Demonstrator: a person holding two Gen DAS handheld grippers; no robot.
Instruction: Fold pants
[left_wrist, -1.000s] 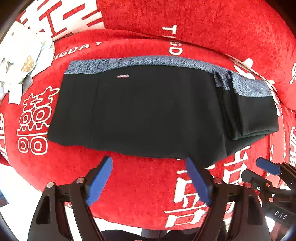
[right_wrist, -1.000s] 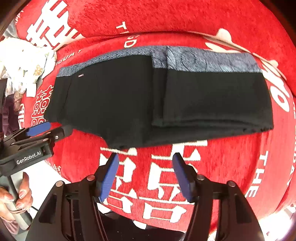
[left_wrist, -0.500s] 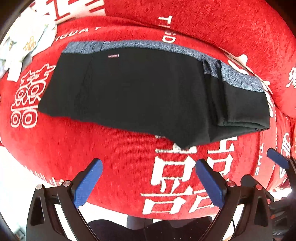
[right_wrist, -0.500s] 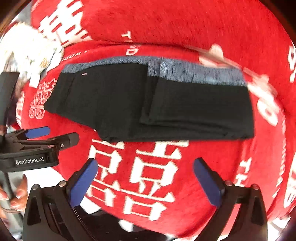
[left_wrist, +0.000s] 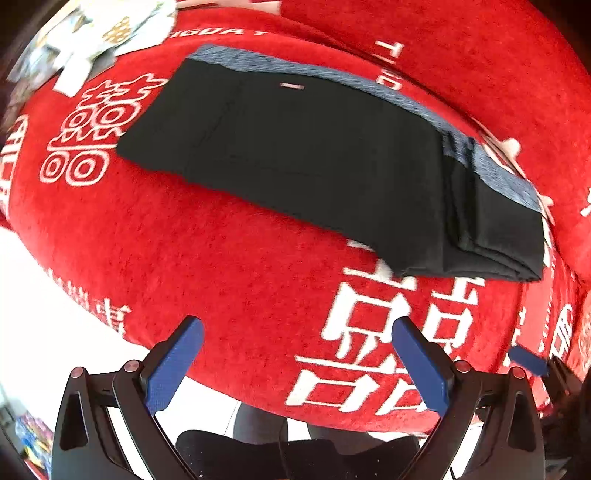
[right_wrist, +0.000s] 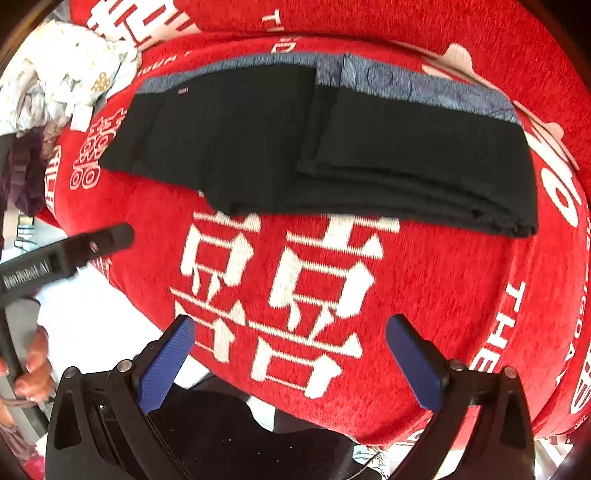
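Both grippers have backed off toward the near edge; my right gripper (right_wrist: 291, 354) spread its jaws wide, nothing between them. Left gripper (left_wrist: 295, 354) gapes empty too. Black pants (right_wrist: 332, 147) lie folded (grey waistband farthest) on the red cover (right_wrist: 424, 295).

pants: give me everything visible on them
The pants are black, soft-looking fabric with a grey-blue patterned waistband along the far edge and a small label near it. They lie flat on the red blanket, partly folded: the right portion is doubled over into a thicker stack of layers. Neither gripper touches them.
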